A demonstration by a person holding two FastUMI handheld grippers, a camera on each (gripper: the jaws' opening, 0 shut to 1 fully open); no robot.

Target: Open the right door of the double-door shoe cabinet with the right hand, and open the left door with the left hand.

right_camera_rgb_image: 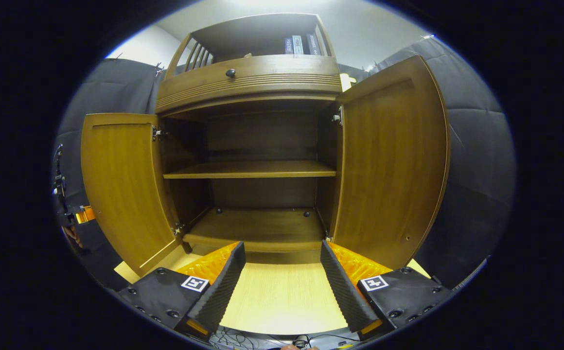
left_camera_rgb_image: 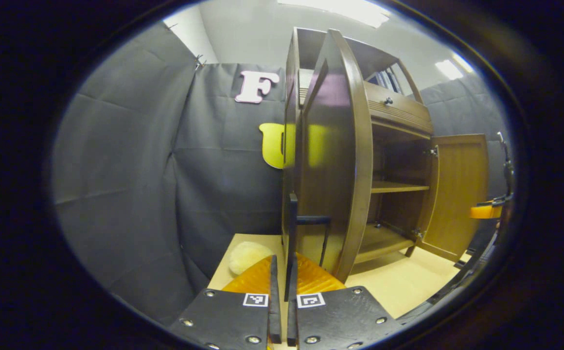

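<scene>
The brown shoe cabinet (right_camera_rgb_image: 248,82) faces me in the right gripper view with both doors swung wide. Its left door (right_camera_rgb_image: 121,189) and right door (right_camera_rgb_image: 394,165) stand out on either side of bare shelves. My right gripper (right_camera_rgb_image: 282,287) hangs open low before the cabinet floor, holding nothing. In the left gripper view the left door (left_camera_rgb_image: 330,175) is seen nearly edge-on, and my left gripper (left_camera_rgb_image: 283,272) is shut on its black vertical handle (left_camera_rgb_image: 291,218). The right door (left_camera_rgb_image: 457,194) stands open farther off. The left gripper (right_camera_rgb_image: 80,214) also shows past the left door's outer edge.
A cream fluffy item (left_camera_rgb_image: 248,255) lies on the light wooden floor (right_camera_rgb_image: 282,301) left of the cabinet. A drawer with a round knob (right_camera_rgb_image: 230,73) sits above the doors, and books (right_camera_rgb_image: 301,44) stand on the top shelf. Cables (right_camera_rgb_image: 262,338) lie close below my right gripper.
</scene>
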